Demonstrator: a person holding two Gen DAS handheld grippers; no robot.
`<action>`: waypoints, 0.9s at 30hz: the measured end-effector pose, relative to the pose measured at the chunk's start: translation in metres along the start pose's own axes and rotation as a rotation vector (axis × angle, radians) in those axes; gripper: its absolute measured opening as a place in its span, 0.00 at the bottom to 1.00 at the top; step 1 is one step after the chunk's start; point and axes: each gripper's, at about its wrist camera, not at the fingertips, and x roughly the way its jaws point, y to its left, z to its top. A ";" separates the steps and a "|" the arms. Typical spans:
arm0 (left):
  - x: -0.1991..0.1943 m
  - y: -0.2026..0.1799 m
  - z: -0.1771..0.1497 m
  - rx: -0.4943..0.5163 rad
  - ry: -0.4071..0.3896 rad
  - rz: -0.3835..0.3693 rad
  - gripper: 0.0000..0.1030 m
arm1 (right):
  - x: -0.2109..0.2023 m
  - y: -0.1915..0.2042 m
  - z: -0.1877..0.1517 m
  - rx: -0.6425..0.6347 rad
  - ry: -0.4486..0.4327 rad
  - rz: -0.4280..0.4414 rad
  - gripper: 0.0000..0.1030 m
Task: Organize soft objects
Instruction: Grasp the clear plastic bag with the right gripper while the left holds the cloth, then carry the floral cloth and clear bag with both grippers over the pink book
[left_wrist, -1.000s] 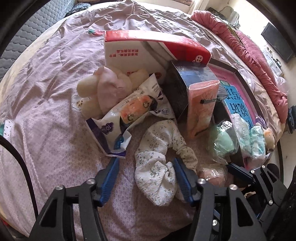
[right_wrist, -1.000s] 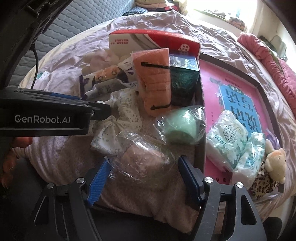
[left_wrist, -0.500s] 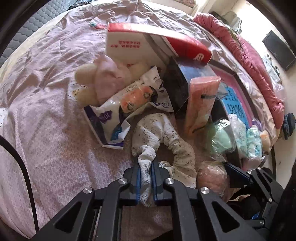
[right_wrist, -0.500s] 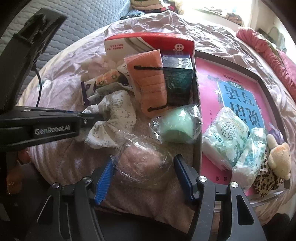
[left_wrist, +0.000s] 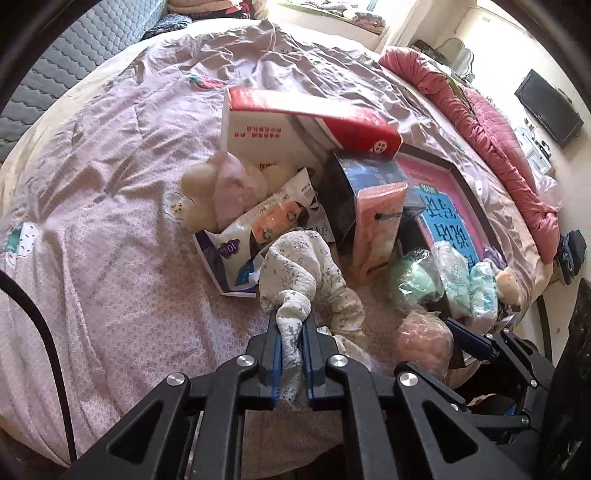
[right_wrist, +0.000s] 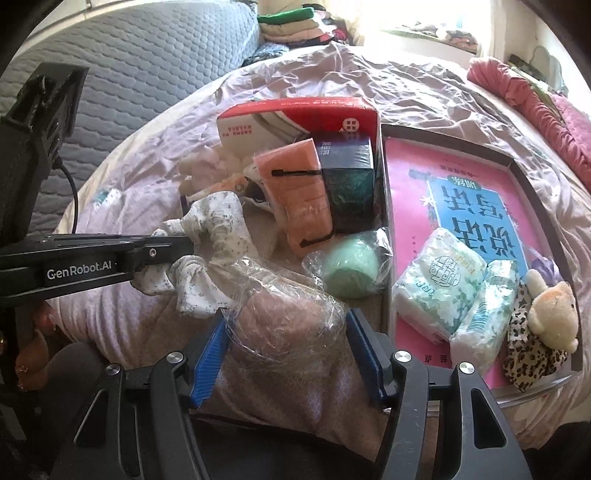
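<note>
A white floral cloth (left_wrist: 303, 266) hangs bunched from my left gripper (left_wrist: 291, 321), which is shut on one fold and holds it partly off the bed. The right wrist view shows the same cloth (right_wrist: 218, 229) at the tip of the left gripper (right_wrist: 184, 243). My right gripper (right_wrist: 286, 319) is closed around a pink soft bundle in a clear plastic bag (right_wrist: 284, 295), with both blue pads pressing the bag's sides. In the left wrist view that bundle (left_wrist: 424, 343) sits at lower right against the right gripper (left_wrist: 458, 332).
A dark-rimmed tray (right_wrist: 517, 166) with a pink base holds tissue packs (right_wrist: 436, 273) and a plush toy (right_wrist: 550, 314). A bagged green ball (right_wrist: 351, 266), orange pack (right_wrist: 299, 192), dark box (right_wrist: 347, 177), red-and-white box (right_wrist: 295, 114) and cream plush (left_wrist: 218, 188) crowd the bed.
My left gripper went from open around the floral cloth to shut on it and lifted it. The right jaws narrowed onto the bagged pink bundle and rose slightly.
</note>
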 end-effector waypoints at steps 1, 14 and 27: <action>-0.003 0.000 0.000 0.000 -0.004 -0.002 0.09 | -0.002 0.000 0.000 0.002 -0.005 0.001 0.63; -0.041 -0.029 0.011 0.015 -0.091 -0.002 0.09 | -0.050 -0.022 0.006 0.029 -0.138 -0.009 0.63; -0.070 -0.092 0.018 0.099 -0.148 -0.031 0.09 | -0.108 -0.080 0.007 0.149 -0.247 -0.013 0.63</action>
